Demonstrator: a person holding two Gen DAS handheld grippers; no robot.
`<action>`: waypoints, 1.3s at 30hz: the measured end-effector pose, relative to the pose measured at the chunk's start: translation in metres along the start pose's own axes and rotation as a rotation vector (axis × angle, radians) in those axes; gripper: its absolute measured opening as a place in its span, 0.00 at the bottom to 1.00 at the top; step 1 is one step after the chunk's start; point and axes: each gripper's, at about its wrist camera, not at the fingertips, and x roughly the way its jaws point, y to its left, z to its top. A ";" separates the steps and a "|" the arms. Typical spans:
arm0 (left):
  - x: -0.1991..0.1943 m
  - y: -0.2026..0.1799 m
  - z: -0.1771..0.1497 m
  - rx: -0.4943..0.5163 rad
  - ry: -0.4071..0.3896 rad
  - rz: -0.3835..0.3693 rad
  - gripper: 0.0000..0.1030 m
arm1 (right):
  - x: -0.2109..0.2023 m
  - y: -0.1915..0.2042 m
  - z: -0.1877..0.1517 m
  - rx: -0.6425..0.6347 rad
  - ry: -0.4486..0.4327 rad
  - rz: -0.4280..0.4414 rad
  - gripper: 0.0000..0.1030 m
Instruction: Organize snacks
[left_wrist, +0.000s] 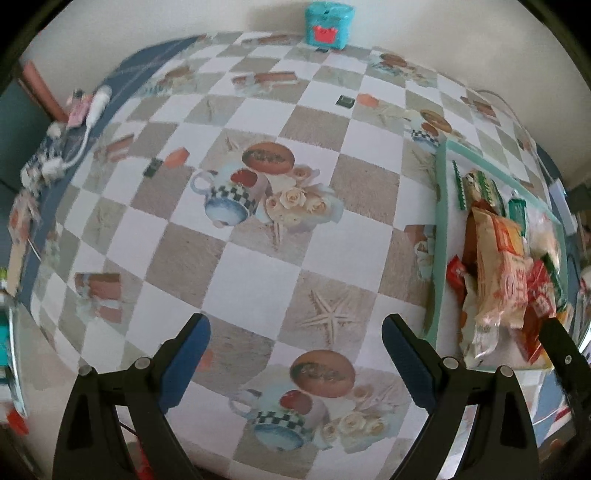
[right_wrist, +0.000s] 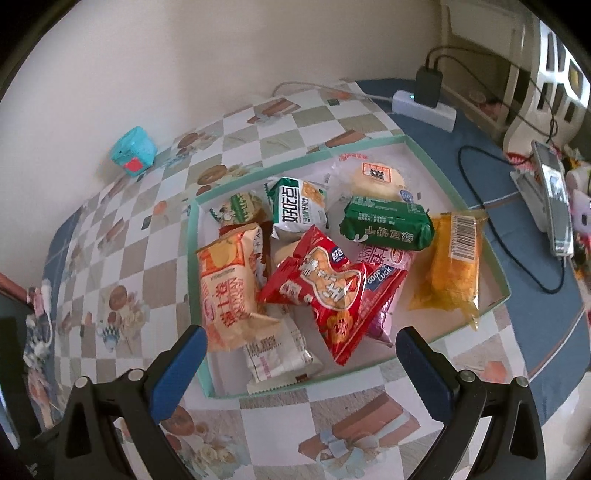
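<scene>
**A lived-in home, told by its tabletop**

A surface (left_wrist: 258, 273) against a plain wall wears a household oilcloth (right_wrist: 122, 258) of checks, printed cups and roses. At its far edge sits a small teal box (left_wrist: 329, 24). To the right, a power strip (right_wrist: 424, 109) with a plugged-in charger (right_wrist: 428, 86), a phone on a stand (right_wrist: 554, 199) and a plush toy (right_wrist: 581, 214) speak of domestic clutter.

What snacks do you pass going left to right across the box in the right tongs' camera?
Orange-and-cream packet → red peanut packet → green packet → yellow packet.
</scene>
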 end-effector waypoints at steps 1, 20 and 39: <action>-0.003 -0.001 -0.001 0.008 -0.010 0.005 0.92 | -0.001 0.002 -0.002 -0.008 -0.002 0.000 1.00; -0.029 0.009 -0.026 0.095 -0.130 0.042 0.92 | -0.023 0.011 -0.034 -0.112 -0.055 -0.027 1.00; -0.032 0.016 -0.021 0.117 -0.174 0.130 0.92 | -0.019 0.013 -0.035 -0.122 -0.026 -0.025 1.00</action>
